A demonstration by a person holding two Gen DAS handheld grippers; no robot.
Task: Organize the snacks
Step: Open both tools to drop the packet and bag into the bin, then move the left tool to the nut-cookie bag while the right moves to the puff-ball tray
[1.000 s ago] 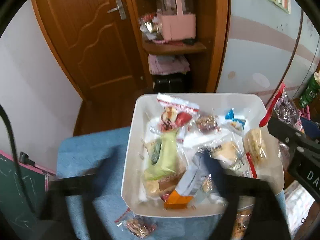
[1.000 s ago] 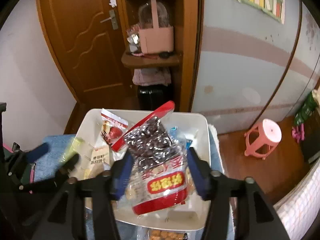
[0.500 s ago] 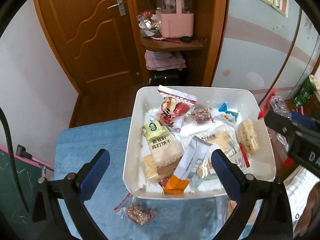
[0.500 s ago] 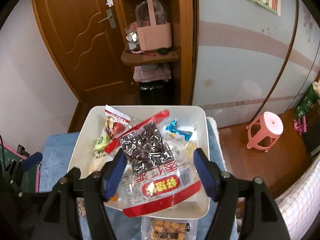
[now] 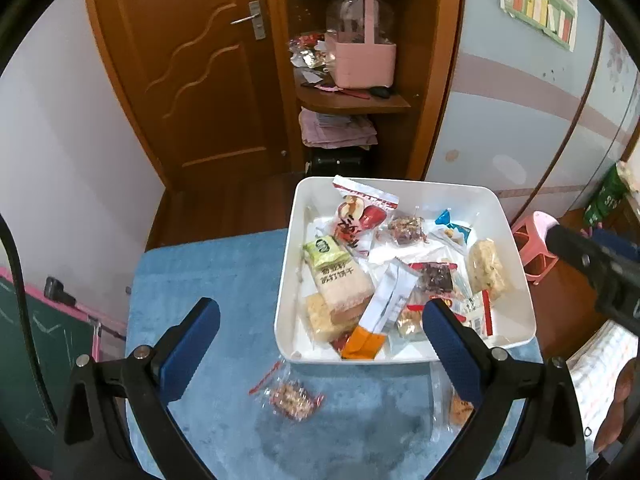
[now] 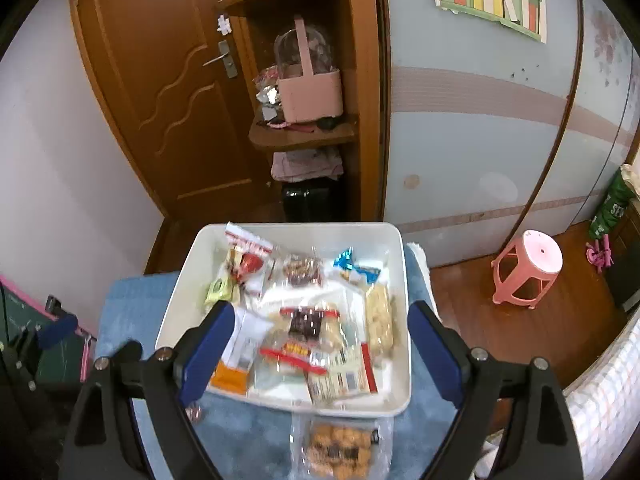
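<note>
Released since a second ago, the red-trimmed bag of dark snacks [image 6: 306, 326] now lies in the white bin [image 6: 404, 320] instead of hanging between the right gripper's [image 6: 316, 322] pads; both cameras also sit higher above the bin than before. That gripper's jaws are opening, well apart, with nothing pressed between them; the bag lies flat below, between the two blue pads as the right wrist view frames it, on top of other packets. The left gripper [image 5: 320, 320] stands wide too, empty, its left pad over the blue cloth [image 5: 224, 272] and its right pad over the bin's near right part.

The bin sits on the cloth and is crowded: a green-topped cracker pack [image 5: 340, 276] at the left, a red-and-white apple-printed pack [image 5: 360, 216] leaning on the far wall, a small clear pack of reddish bits [image 5: 406, 230], a blue-ended candy wrapper [image 5: 450, 226], a pale puffed bar [image 5: 486, 268] by the right wall, a white sachet with an orange end [image 5: 376, 320] at the near wall.

Outside the bin, on the cloth just before its near wall, lie two more snacks: a small clear pouch of nuts [image 5: 290, 398] near the left gripper, and a clear bag of round brown cookies [image 6: 340, 448] toward the right gripper.

Farther off stand a wooden door [image 6: 160, 92], a shelf with a pink basket [image 6: 310, 92], and a pink stool [image 6: 528, 272].
</note>
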